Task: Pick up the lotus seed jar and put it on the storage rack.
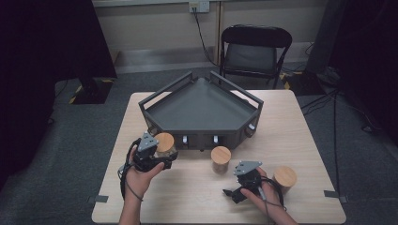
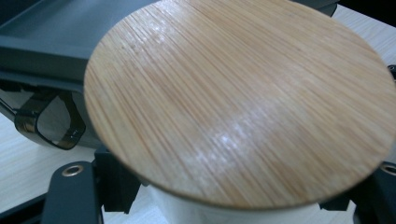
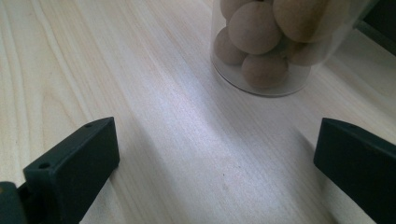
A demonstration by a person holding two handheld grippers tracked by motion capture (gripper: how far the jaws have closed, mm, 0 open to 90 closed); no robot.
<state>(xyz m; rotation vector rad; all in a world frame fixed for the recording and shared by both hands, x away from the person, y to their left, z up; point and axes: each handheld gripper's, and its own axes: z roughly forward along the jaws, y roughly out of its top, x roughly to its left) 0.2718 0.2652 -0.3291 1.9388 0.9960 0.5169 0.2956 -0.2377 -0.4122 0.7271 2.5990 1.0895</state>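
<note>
Three lidded jars stand near the tabletop's front edge; the left gripper (image 1: 159,157) clamps one jar (image 1: 164,143). Lift it straight over the tray (image 1: 202,105) rail. The right gripper (image 3: 215,154) is apart.

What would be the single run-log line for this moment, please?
left tool: shut on left jar, beside tray | right tool: open, facing middle jar | right jar: untouched on table
</note>
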